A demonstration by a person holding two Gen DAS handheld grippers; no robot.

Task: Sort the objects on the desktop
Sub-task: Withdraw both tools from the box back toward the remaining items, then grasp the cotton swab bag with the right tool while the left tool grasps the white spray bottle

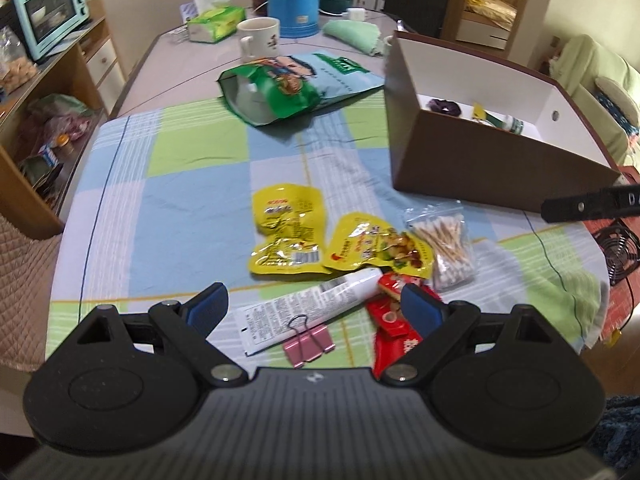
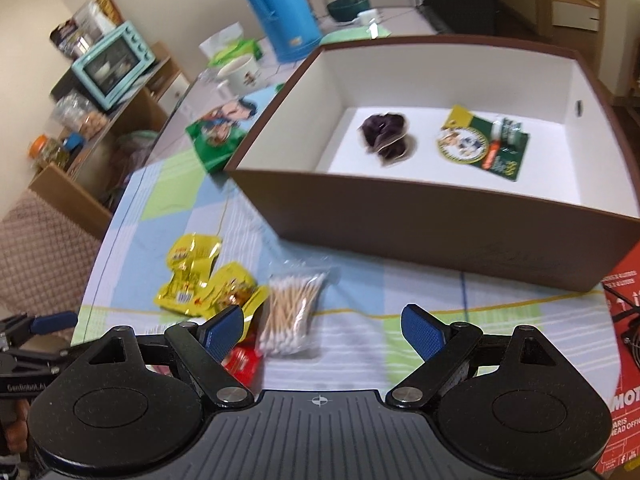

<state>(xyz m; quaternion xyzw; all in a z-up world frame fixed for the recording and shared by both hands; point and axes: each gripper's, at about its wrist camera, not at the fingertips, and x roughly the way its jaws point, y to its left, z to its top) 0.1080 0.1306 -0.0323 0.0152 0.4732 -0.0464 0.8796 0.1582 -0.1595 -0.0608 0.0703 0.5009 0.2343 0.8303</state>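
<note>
Both tongs stand apart and empty over the checked cloth on the surface (image 1: 168,184). The left tongs (image 1: 314,308) hang directly above the white tube (image 1: 316,300), which lies flat between their blue pads with a pink binder clip (image 1: 308,340) at its near, crimped end. The tube's long axis runs diagonally — crimped end low and left, cap end up and right toward the red packets (image 1: 390,316) — so it lies skewed to the line between the pads, neither along nor square across it. Judged from this, the left tongs are the nearer for the tube, and a roll of the wrist would set the pads across its width. The right tongs (image 2: 322,330) point at bare cloth, with the cotton-swab bag (image 2: 294,310) just left of centre, its sticks running roughly away from the camera. The brown box (image 2: 420,216) — already holding a dark scrunchie (image 2: 386,134) and a green packet (image 2: 480,144) — stands beyond, nearer the right side.
</note>
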